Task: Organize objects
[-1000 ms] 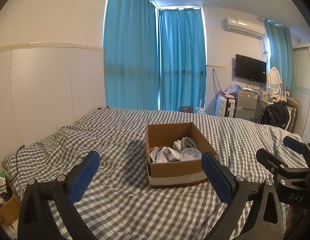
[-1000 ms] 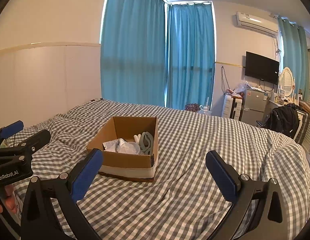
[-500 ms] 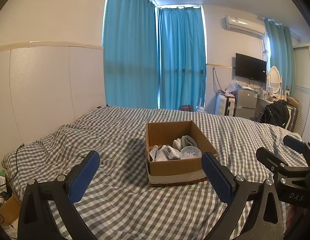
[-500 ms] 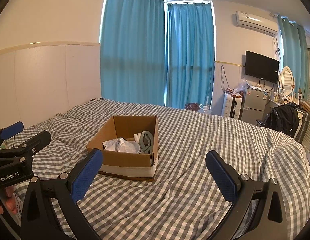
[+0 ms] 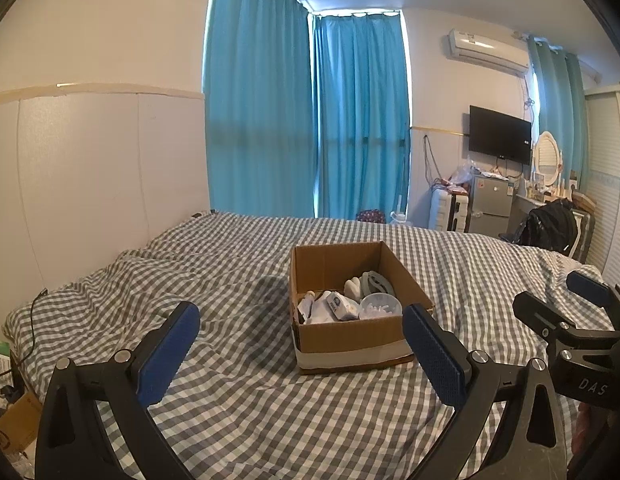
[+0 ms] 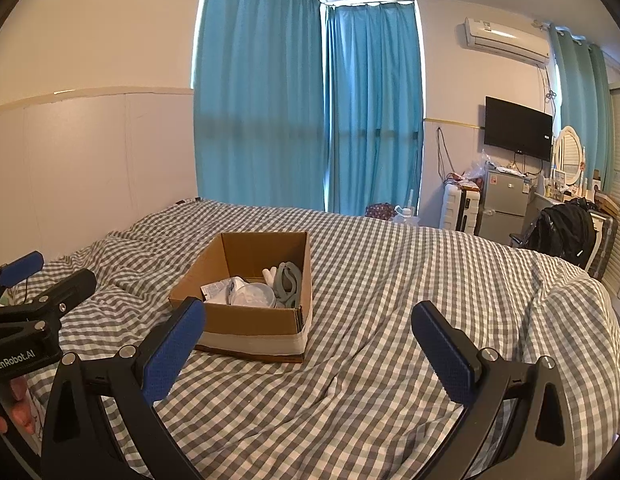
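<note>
An open cardboard box (image 5: pixel 350 336) sits on the checked bed; it also shows in the right wrist view (image 6: pixel 250 322). Inside lie white packets (image 5: pixel 330 306), a clear round lid (image 5: pixel 380 306), a white glove (image 5: pixel 353 286) and a grey strap item (image 5: pixel 376 280). My left gripper (image 5: pixel 302 344) is open and empty, held above the bed in front of the box. My right gripper (image 6: pixel 310 344) is open and empty, to the right of the box. Each gripper shows at the edge of the other's view, the right one (image 5: pixel 574 312) and the left one (image 6: pixel 34 292).
The grey-and-white checked duvet (image 6: pixel 390 280) covers the whole bed, with folds at the left. A white headboard wall (image 5: pixel 90 184) stands to the left. Blue curtains (image 5: pixel 310 120), a fridge (image 6: pixel 504 204), a suitcase and a black backpack (image 6: pixel 566 228) stand beyond the far edge.
Both views have shifted only slightly; the box sits a touch higher in the frames. Both grippers stay open and empty.
</note>
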The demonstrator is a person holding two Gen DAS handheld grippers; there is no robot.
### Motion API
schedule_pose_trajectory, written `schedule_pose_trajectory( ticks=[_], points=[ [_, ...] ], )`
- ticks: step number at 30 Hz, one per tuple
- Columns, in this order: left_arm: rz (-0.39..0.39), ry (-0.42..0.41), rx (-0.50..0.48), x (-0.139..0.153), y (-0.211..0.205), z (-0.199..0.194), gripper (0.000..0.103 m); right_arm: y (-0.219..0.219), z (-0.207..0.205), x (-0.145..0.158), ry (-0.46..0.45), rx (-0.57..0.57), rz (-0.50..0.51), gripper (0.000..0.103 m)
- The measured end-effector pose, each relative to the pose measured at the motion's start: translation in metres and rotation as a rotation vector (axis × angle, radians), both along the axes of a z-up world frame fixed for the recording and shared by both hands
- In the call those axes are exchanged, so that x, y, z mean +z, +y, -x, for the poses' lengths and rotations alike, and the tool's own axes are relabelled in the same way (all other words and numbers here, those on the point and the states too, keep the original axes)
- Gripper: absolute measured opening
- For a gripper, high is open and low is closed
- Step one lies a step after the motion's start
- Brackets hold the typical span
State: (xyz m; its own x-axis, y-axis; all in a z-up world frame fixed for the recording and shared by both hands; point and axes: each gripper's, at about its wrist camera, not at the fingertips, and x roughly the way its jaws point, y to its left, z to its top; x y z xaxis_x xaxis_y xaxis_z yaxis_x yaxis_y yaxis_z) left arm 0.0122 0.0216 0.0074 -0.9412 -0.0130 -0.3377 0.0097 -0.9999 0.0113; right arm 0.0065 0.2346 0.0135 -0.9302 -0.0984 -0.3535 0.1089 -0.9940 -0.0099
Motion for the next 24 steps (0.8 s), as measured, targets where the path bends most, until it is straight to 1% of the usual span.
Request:
schedule_pose_trajectory(
  ticks=[4,11,24],
  points=[
    [0.003,-0.002,0.003,0.0006,-0.0003,0.0002,0.103,-0.0006,0.0001,-0.0001,-0.002,0.002,-0.001,0.103],
    [-0.019,-0.013,0.023,-0.0008,-0.004,0.0011,0.103,-0.0009,0.0002,-0.0005,-0.006,0.0,-0.004,0.103],
    [-0.006,-0.017,0.017,-0.0001,-0.0029,0.0014,0.103,-0.002,0.0004,-0.0021,-0.016,0.003,-0.012,0.103]
  ],
)
